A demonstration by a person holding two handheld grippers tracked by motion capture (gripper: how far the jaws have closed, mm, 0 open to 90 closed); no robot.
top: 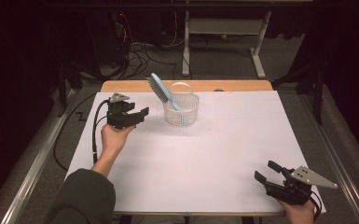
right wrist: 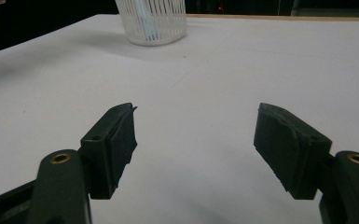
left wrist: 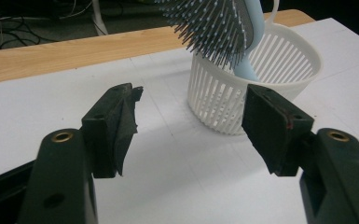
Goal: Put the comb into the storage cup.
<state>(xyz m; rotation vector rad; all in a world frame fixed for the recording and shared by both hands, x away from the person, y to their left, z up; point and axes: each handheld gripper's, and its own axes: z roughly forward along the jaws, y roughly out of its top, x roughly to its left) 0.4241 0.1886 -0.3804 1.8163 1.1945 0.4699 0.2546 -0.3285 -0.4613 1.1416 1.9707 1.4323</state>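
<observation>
Two tongs are in play, and both stand wide with nothing between their pads. The left tongs [top: 137, 115] hover just beside the basket [top: 182, 112], jaws pointing toward it; the right tongs [top: 266, 171] sit well apart from it, at the near corner of the table [top: 205, 158], jaws aimed across the bare sheet toward the basket.

The brush [top: 162, 90] stands in the basket, handle down, its head leaning out over the rim on the side facing the left tongs. Seen along the left tongs, the bristles [left wrist: 210, 32] hang just above and beyond the gap between the jaws.

As I judge it, the step in hand is either the end of dropping the brush in or the start of lifting it out; the pictures do not settle which. If a lift comes next, the left tongs must rise and close on the head or upper handle, and the basket may tip or slide along, so the right tongs might have to steady it.

The basket is thin white plastic, round, slatted, with a loop handle: light and easily shifted. The brush is smooth pale blue plastic with dense, stiff grey pins; its flat back offers a better grip. The table cover is matt white with a wooden edge beyond.
</observation>
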